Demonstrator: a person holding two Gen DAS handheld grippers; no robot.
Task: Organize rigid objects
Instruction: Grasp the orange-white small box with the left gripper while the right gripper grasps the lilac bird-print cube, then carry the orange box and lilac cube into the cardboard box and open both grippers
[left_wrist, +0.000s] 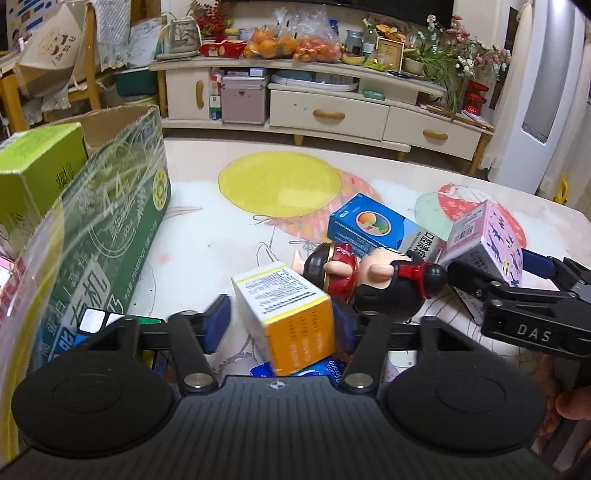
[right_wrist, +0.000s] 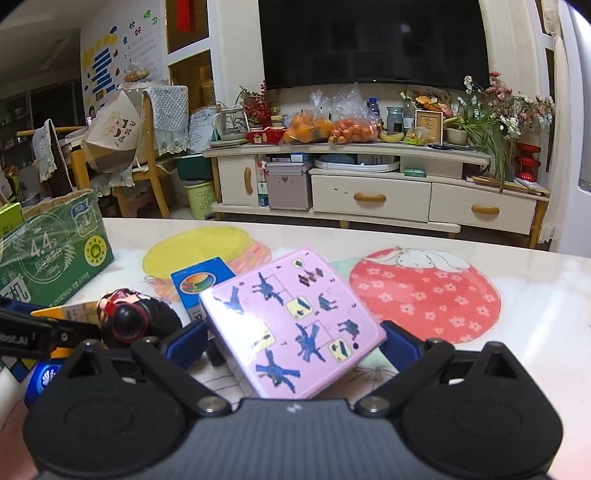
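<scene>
Jaws spread on both: orange box (left_wrist: 291, 314) sits between left pair, pink box (right_wrist: 291, 328) between right.

Surface (right_wrist: 535, 295): pale tabletop with printed shapes, a yellow circle (right_wrist: 195, 254) and a red flowered round topped by a white rabbit (right_wrist: 424, 291).
Cabinet (right_wrist: 369, 199): long cream TV unit beyond the surface, two drawers with tan handles, a small door at its left end.
Television (right_wrist: 369, 40): large dark screen above the cabinet.
Fruit (right_wrist: 332, 127): clear bags of oranges on the cabinet top, a banana (right_wrist: 391, 136) just beside them.
Plants (right_wrist: 491, 110): potted greenery and pale flowers at the cabinet's right end.
Case (right_wrist: 288, 184): pink metal box in the cabinet's open shelf.
Chair (right_wrist: 155, 147): wooden, with a lace cover, left of the cabinet.
</scene>
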